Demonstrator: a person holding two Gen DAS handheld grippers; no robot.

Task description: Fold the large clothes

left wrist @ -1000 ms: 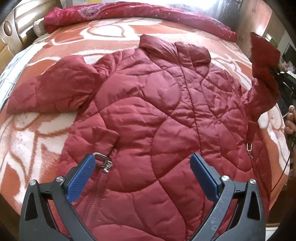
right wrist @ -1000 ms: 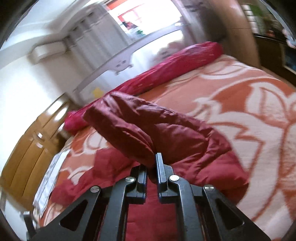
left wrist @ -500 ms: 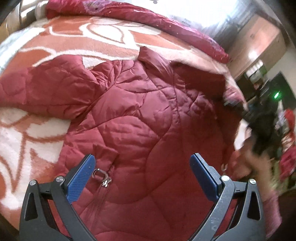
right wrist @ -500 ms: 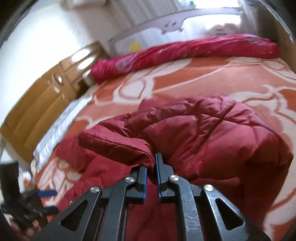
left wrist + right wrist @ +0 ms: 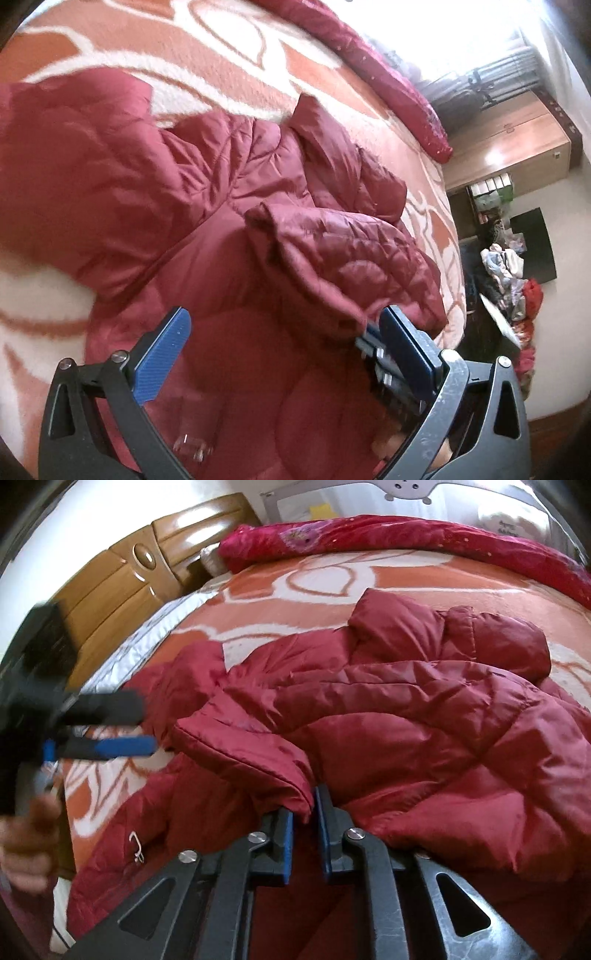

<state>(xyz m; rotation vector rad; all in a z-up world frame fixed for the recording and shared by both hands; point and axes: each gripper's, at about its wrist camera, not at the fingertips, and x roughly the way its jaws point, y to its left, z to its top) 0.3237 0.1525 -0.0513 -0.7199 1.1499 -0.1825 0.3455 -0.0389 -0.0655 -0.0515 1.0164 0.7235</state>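
The right claw has just been opening by a sliver — its blue pads stand narrowly apart with the sleeve cuff of the quilted red jacket between them, the cuff's edge hanging in the gap. The left claw gapes wide above the jacket's body, gripping nothing. Under both lies the bed with its orange-and-white patterned blanket; the jacket is spread across it, its right sleeve folded over the front, its collar toward a rolled red quilt. A zipper pull glints near the hem.
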